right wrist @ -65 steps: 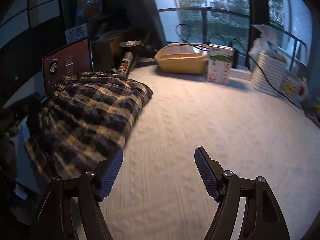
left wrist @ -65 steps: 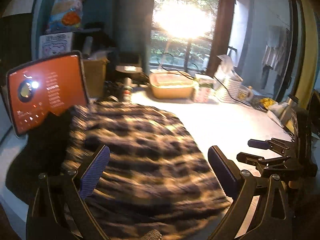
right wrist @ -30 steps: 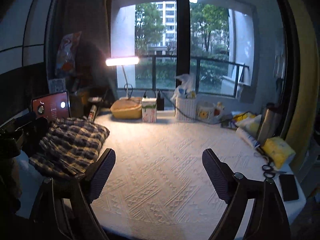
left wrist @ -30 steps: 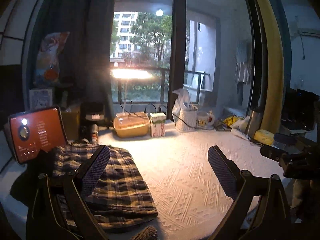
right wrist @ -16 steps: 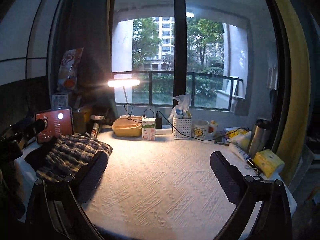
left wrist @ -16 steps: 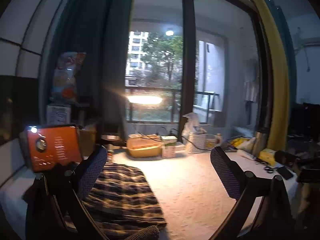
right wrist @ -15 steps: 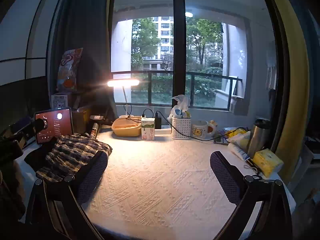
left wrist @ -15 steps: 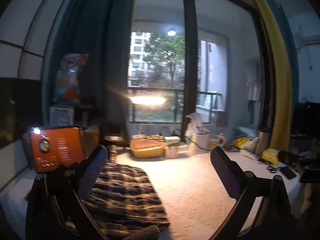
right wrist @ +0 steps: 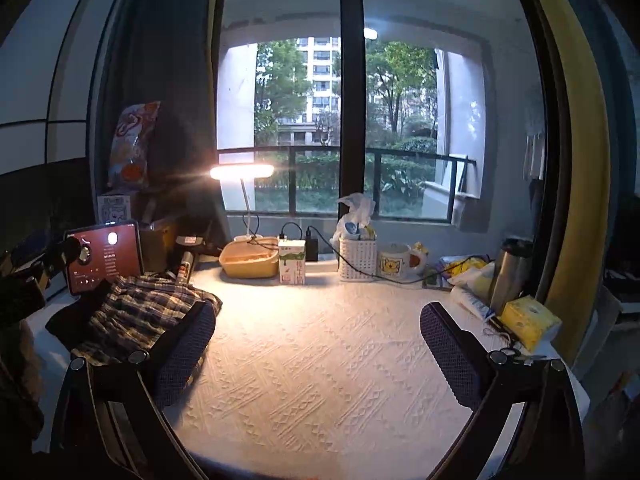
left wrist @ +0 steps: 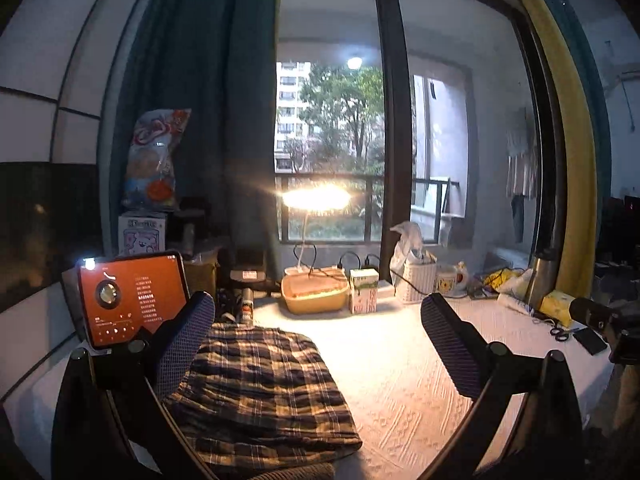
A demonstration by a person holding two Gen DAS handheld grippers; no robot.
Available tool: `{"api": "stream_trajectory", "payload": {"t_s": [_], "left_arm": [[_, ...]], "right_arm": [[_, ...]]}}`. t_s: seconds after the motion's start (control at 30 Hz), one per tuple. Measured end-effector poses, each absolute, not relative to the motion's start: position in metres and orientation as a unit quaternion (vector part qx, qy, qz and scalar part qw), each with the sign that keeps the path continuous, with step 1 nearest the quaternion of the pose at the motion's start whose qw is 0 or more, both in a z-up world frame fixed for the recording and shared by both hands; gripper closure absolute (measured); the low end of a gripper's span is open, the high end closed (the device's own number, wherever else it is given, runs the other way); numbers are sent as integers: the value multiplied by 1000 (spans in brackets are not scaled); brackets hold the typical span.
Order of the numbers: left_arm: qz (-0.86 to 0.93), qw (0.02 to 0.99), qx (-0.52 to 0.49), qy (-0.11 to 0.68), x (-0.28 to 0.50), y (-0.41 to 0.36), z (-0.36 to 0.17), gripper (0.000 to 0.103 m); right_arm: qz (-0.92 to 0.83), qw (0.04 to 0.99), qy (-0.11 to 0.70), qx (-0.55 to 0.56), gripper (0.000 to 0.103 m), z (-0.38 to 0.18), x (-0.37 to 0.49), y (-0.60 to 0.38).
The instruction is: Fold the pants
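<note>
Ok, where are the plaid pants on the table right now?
The plaid pants lie folded at the table's left end, just in front of the lit tablet; in the right wrist view they sit far left, beside that gripper's left finger.

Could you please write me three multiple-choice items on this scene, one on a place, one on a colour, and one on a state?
1. Where do the plaid pants lie on the table?
A. at its left side, by the tablet
B. in the middle
C. at the right edge

2. What colour is the tablet screen?
A. green
B. orange-red
C. white

3. How is the right tool?
A. shut on the pants
B. shut on nothing
C. open, holding nothing

Answers: 1 A, the folded cloth sits just in front of the tablet at the left. 2 B, the lit screen glows orange-red. 3 C, its jaws stand wide apart over bare tablecloth.
</note>
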State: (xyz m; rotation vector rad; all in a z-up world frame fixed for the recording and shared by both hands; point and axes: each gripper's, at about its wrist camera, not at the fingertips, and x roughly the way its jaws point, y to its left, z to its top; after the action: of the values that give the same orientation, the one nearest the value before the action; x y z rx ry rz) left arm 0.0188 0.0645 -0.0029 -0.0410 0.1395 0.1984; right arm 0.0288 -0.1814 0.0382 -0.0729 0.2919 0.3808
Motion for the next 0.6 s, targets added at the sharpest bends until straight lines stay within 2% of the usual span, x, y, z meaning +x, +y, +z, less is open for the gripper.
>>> {"api": "stream_trajectory", "payload": {"t_s": [0.6], "left_arm": [[91,992,-20,84,21,60,-6,1]], "right_arm": [[192,969,154,-38,0,34,30,-180]]}}
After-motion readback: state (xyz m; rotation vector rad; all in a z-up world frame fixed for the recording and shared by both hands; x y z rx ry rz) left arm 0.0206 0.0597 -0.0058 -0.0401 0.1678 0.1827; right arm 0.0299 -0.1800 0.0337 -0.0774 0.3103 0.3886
